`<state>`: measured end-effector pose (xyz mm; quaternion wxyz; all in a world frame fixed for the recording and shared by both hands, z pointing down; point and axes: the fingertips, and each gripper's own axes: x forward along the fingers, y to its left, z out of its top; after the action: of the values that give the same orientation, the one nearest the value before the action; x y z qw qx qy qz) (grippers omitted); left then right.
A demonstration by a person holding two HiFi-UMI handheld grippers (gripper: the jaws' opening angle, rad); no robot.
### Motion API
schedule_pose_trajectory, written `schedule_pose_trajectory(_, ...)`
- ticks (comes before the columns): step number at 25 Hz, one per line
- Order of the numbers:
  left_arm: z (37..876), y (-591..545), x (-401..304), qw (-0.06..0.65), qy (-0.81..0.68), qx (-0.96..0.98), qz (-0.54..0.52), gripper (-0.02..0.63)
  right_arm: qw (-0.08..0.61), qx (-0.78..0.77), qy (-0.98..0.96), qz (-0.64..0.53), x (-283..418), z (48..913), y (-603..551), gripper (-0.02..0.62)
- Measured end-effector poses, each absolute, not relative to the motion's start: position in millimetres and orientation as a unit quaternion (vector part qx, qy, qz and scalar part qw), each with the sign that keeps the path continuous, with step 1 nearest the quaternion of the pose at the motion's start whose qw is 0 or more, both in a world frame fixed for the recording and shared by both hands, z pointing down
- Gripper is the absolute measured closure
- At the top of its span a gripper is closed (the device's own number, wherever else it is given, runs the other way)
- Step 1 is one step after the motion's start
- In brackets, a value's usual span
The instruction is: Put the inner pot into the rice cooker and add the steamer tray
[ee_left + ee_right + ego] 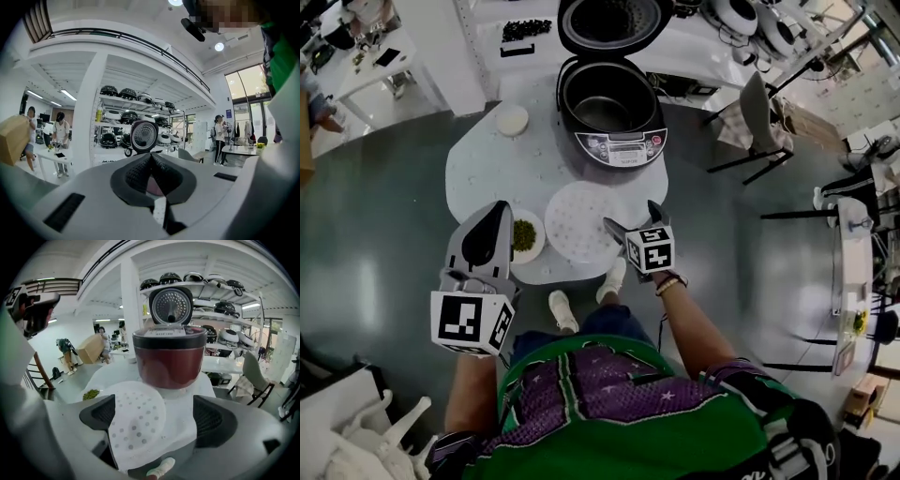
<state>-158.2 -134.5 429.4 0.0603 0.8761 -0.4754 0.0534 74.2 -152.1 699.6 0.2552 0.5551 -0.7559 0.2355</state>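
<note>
The dark red rice cooker (614,112) (169,359) stands on the white table (478,159) with its lid (614,23) raised. A dark inner pot (605,101) sits inside it. The white perforated steamer tray (581,221) (138,420) lies flat near the table's front edge. My right gripper (630,217) (152,420) hangs open just above the tray's right side, with nothing held between its pads. My left gripper (500,211) (151,157) is shut and empty, up above the table's front left, pointing roughly level toward the shelves.
A bowl of green bits (525,234) sits left of the tray, under the left gripper. A small white round dish (512,120) lies left of the cooker. A grey chair (755,117) stands to the right. The person's shoes (562,309) are at the table's front edge.
</note>
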Motion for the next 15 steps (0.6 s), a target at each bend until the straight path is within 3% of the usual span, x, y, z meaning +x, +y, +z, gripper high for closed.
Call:
schedule_pose_trajectory(9,457.2,-118.5,-130.1,0.084,-0.458,0.881,0.085,0.584,0.273,0.554,-0.725,0.305,85.0,761.6,-159.0,0.116)
schedule_pose_trajectory(15,471.7,-110.8,-110.0,0.102,-0.439,0.887,0.099,0.584,0.289,0.562,-0.711,0.309,89.2,779.2,-160.4,0.233)
